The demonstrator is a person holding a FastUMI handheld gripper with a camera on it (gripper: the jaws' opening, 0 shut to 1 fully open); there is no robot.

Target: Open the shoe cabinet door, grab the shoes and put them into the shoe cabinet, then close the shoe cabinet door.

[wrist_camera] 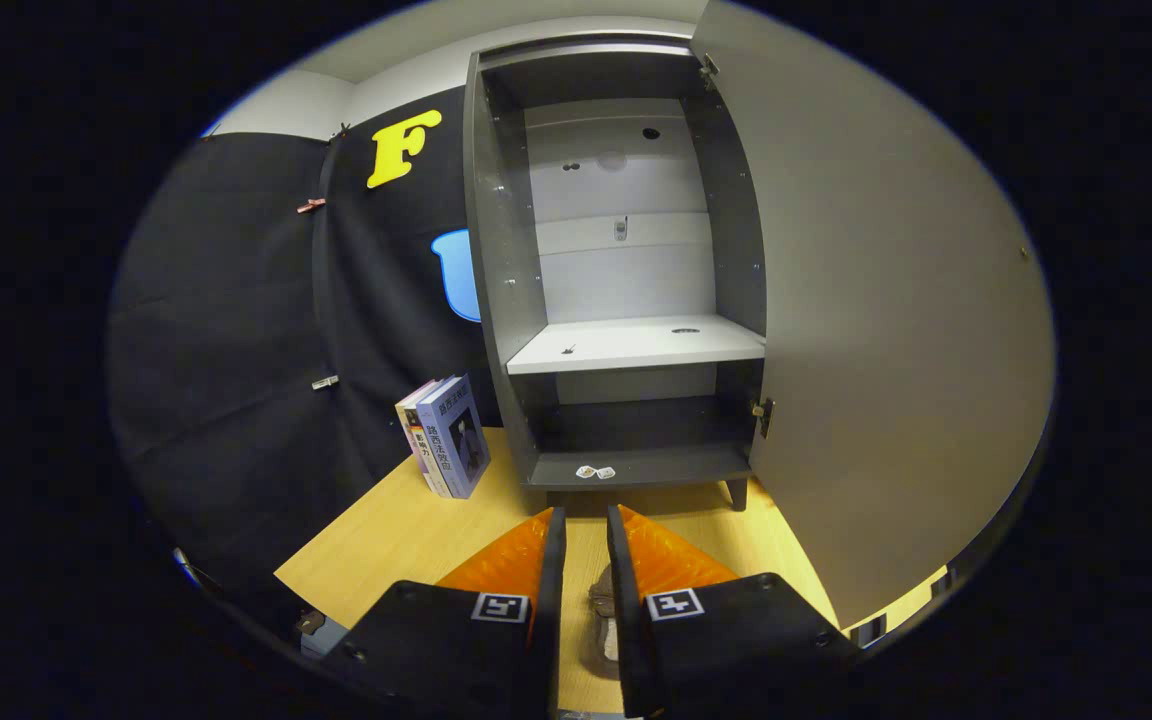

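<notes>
The dark grey shoe cabinet [504,300] stands straight ahead on the wooden tabletop [386,550]. Its pale door [886,330] is swung wide open to the right. Inside are a white middle shelf [636,345] and a dark bottom shelf [636,465], both bare except for small stickers. My gripper [586,530] points at the cabinet's foot, just short of the bottom shelf. Its fingers stand close together, shut on a small grey-brown shoe [604,615] that shows in the narrow gap between them. Most of the shoe is hidden by the fingers.
Two books [448,438] lean upright on the tabletop just left of the cabinet. The open door walls off the right side. Black cloth hangs behind and to the left. The tabletop's near-left edge lies close to the fingers.
</notes>
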